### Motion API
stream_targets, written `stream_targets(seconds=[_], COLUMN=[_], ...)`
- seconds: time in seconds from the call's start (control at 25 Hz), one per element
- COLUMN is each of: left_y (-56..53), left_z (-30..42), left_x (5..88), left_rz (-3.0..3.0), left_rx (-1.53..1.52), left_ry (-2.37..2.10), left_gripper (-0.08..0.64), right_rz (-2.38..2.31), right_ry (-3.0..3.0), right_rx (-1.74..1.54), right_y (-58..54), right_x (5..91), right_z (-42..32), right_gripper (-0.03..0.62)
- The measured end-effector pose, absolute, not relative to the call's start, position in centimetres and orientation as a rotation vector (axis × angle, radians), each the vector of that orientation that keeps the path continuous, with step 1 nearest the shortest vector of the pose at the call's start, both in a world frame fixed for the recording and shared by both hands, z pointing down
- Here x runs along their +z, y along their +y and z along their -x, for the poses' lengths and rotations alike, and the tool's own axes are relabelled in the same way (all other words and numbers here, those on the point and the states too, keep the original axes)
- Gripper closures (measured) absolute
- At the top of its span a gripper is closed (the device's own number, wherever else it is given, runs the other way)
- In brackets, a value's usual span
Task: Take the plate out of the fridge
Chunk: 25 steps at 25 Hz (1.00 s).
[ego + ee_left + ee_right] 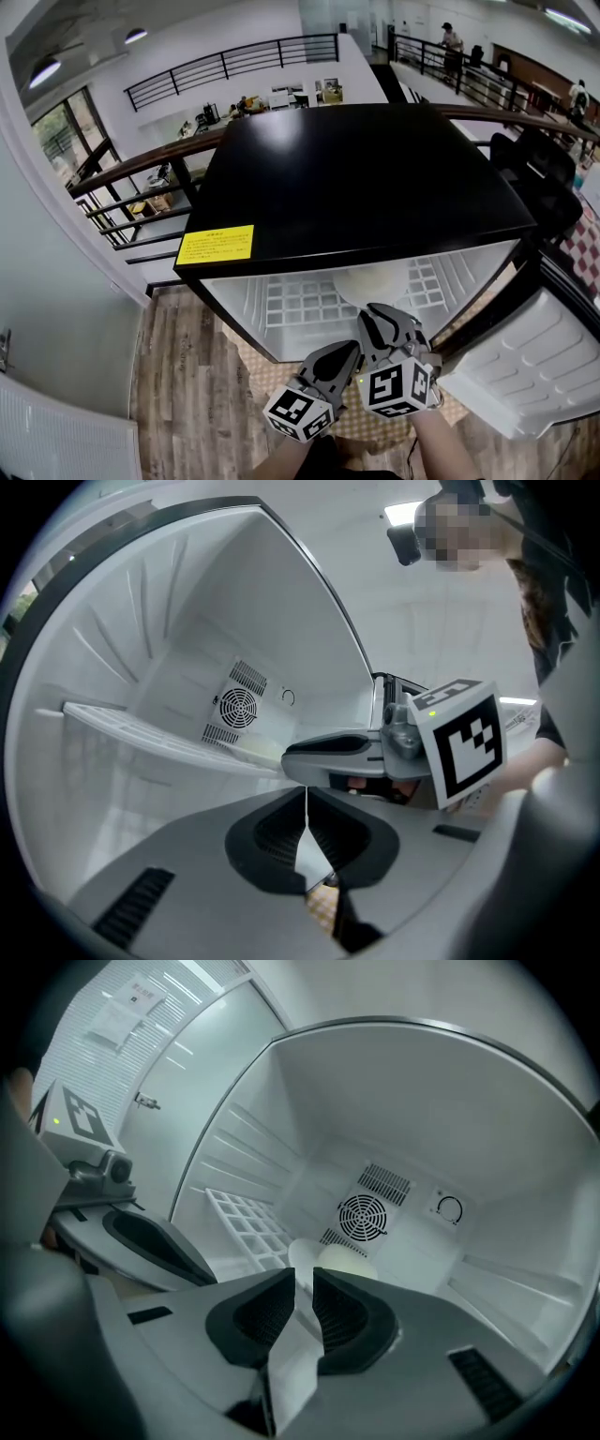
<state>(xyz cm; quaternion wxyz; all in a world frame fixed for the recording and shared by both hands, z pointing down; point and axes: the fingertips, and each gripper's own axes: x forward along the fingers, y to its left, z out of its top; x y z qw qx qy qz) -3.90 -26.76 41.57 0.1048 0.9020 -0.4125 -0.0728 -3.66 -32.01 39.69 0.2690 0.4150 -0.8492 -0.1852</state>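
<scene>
The left gripper (307, 799) hovers at the open fridge's (356, 178) mouth, its jaws pressed together on nothing. Just to its right and farther in, the right gripper (307, 1277) pinches narrowly on the near rim of the plate (339, 1262), which lies on the grid shelf (246, 1222) ahead of its tips.
</scene>
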Motion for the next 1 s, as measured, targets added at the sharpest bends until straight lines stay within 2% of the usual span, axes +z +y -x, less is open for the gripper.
stream_targets(seconds=[0.32,1.0], left_y=[-27.0,-26.5], left_z=[3.9,5.3], left_x=[41.7,42.1], left_rz=[-2.655,-2.599], left_rx=[-0.214,-0.220], left_ry=[-1.218,-1.268], left_gripper=[0.551,0.549], right_rz=[-1.009,-1.041], right_ry=[-2.286,-2.384], right_rx=[-0.379,-0.493], right_y=[-32.9,-29.6], right_x=[39.8,38.4], right_z=[4.3,4.5], right_gripper=[0.551,0.554])
